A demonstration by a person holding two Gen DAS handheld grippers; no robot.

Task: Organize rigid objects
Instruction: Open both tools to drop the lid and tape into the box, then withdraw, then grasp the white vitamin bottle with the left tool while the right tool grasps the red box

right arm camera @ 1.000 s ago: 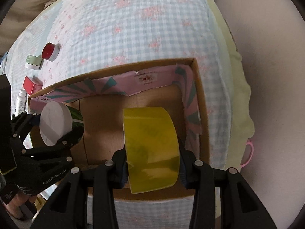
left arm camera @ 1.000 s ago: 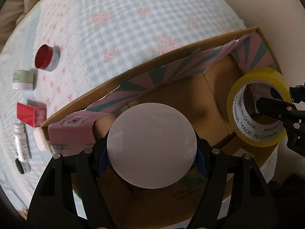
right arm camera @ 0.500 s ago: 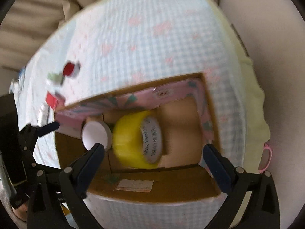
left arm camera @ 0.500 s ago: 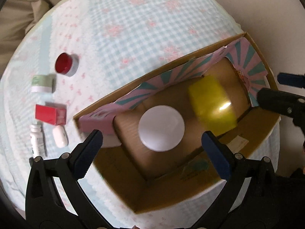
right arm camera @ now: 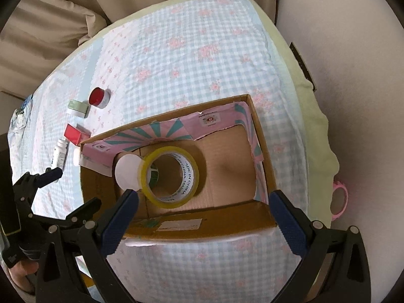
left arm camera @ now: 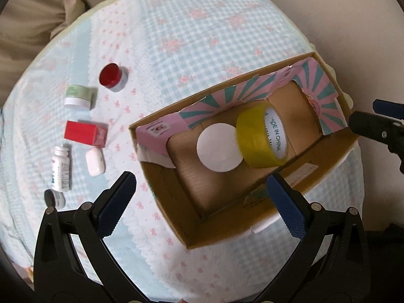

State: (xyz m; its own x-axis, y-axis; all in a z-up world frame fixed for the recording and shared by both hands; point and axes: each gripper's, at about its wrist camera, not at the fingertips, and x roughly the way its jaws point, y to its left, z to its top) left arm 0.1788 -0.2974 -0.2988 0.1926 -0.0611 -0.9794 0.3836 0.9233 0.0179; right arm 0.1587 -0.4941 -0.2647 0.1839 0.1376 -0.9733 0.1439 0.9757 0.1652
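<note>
A cardboard box point(left arm camera: 164, 202) point(right arm camera: 265, 151) with pink and teal flaps sits on the checked cloth. Inside it a white-lidded round container point(left arm camera: 219, 151) point(right arm camera: 127, 174) leans against a yellow tape roll point(left arm camera: 260, 139) point(right arm camera: 171, 176). My left gripper point(left arm camera: 202, 204) is open and empty, above the box's near left side. My right gripper point(right arm camera: 202, 217) is open and empty, above the box's near edge. To the left of the box lie a red-lidded jar point(left arm camera: 112, 77) point(right arm camera: 99, 97), a green jar point(left arm camera: 78, 96), a red carton point(left arm camera: 84, 133), a white pill bottle point(left arm camera: 60, 169), a white case point(left arm camera: 95, 161) and a small dark jar point(left arm camera: 53, 198).
The cloth-covered table point(left arm camera: 202, 38) ends at a rounded edge on the right, with a pale wall beyond. Beige fabric point(right arm camera: 50, 25) lies behind the table. A pink ring point(right arm camera: 339, 198) hangs at the right edge in the right wrist view.
Both grippers opened and let go: the white-lidded container and the tape roll now rest in the box. Both grippers have pulled back and up from the box.
</note>
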